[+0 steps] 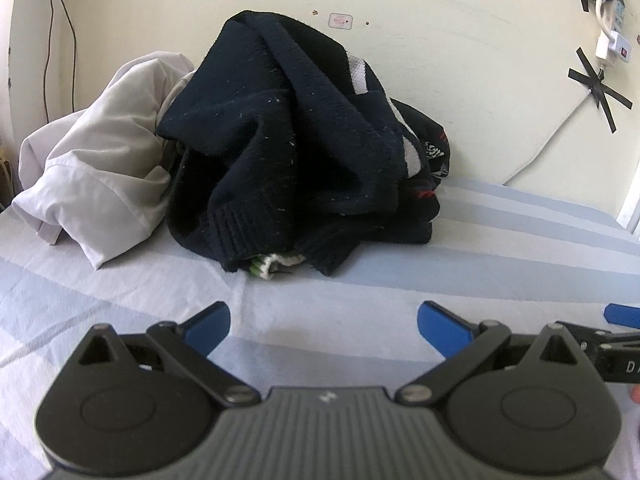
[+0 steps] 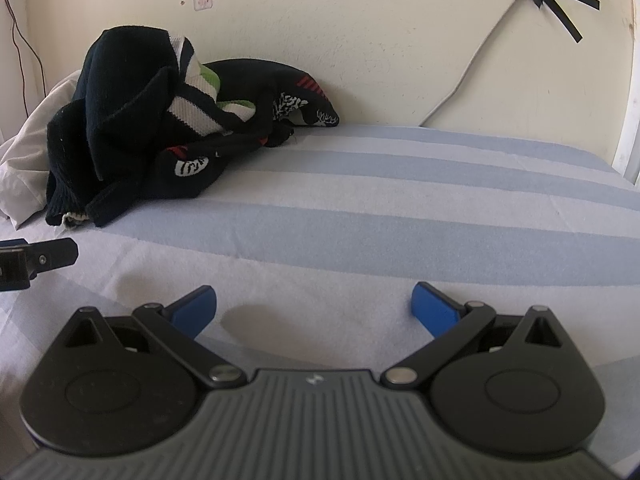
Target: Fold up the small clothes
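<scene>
A bed with a blue and white striped sheet (image 2: 360, 184) fills the lower part of both views. At the back of the bed, by the cream wall (image 1: 440, 80), lies a heap of clothes.

The biggest thing in the heap is a dark blue knit sweater (image 1: 280, 140). It sits on top, all bunched up, with a ribbed edge hanging down at the front. A white shirt (image 1: 100, 168) lies just beside it on the left, and the two touch. Under the sweater's front edge peeks a bit of white and green cloth (image 1: 272, 266). In the right wrist view, a striped piece in white, green and dark (image 2: 196, 104) shows in the middle of the heap. A black garment with white and red prints (image 2: 296, 96) spreads out to the right, up against the wall.

The left gripper (image 1: 324, 322) is low over the sheet, in front of the heap and apart from it. Its two blue fingertips (image 1: 210, 324) are spread wide, with nothing between them. The right gripper (image 2: 314, 306) is also low over the sheet, with the heap far off to its left. Its blue fingertips (image 2: 196, 308) are spread wide too, and they hold nothing. Each gripper can see a bit of the other one at the edge of its view.

On the wall, black tape (image 1: 600, 88) in cross shapes holds a white cable (image 1: 560, 136) and a white power strip (image 1: 610, 28)
</scene>
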